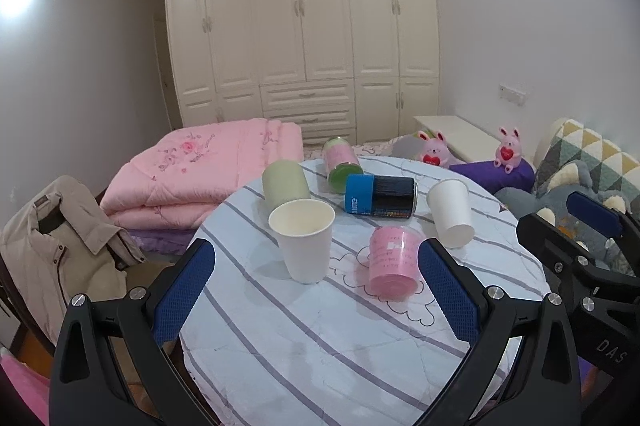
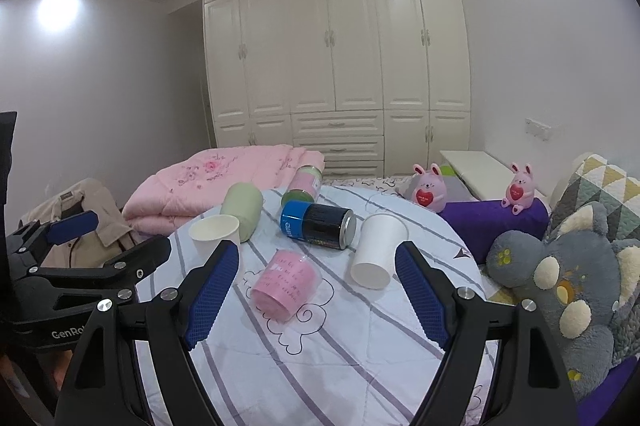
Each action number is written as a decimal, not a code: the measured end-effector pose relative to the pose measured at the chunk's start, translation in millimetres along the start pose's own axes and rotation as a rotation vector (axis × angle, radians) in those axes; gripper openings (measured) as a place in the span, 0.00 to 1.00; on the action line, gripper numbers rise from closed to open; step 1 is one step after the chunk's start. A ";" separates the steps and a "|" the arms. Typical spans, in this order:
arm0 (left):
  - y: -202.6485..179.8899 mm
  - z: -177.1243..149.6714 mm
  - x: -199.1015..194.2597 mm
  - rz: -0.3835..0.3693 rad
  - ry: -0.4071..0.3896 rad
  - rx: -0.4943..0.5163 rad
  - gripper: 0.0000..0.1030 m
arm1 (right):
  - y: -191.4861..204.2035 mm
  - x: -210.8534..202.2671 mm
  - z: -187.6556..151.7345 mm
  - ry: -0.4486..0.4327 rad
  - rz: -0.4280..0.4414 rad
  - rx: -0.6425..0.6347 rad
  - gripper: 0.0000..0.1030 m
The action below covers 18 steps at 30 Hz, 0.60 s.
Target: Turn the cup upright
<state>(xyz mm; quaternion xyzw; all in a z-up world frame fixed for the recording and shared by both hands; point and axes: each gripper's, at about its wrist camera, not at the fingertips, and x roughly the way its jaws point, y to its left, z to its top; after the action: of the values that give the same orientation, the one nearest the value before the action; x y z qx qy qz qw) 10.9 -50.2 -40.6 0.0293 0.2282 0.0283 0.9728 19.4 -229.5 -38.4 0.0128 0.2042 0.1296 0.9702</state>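
A round table (image 1: 360, 346) draped in a white cloth with grey stripes stands in a bedroom. Two black claws with blue pads hover over its near edge, side by side.

The left claw (image 1: 316, 290) is spread wide and holds nothing. Just ahead of its left pad stands a white paper cup (image 1: 303, 240), upright, mouth up. Just inside its right pad a pink cup (image 1: 394, 264) sits upside down on the cloth, base up.

The right claw (image 2: 316, 292) is also spread wide and empty. The pink cup (image 2: 286, 284) sits between its pads and slightly ahead. Ahead of its right pad a second white cup (image 2: 378, 250) is tipped over, its closed base toward the claw.

Farther ahead of both claws lie a blue and black can (image 2: 318, 224) on its side, a pale green cup (image 2: 242, 210) tipped over, and a pink and green jar (image 2: 304, 184) on its side.

Beyond the table are a folded pink quilt (image 1: 204, 170) and cream wardrobes (image 1: 304, 18). To the right of the right claw sits a grey plush toy (image 2: 560, 290).
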 end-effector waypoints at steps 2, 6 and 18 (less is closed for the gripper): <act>-0.7 0.1 -0.7 0.000 0.002 0.000 1.00 | -0.7 -0.6 0.1 -0.002 -0.001 0.002 0.80; -0.3 -0.1 -0.1 0.004 0.003 -0.004 1.00 | -0.6 -0.9 0.0 -0.005 0.003 0.003 0.80; 2.6 -2.4 4.1 0.003 0.025 -0.008 1.00 | -1.5 -2.2 -0.4 0.004 -0.001 -0.006 0.80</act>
<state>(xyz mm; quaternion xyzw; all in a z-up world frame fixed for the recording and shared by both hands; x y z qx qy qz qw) 13.4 -47.3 -44.4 0.0254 0.2402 0.0309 0.9699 17.6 -231.5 -38.0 0.0094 0.2060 0.1298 0.9699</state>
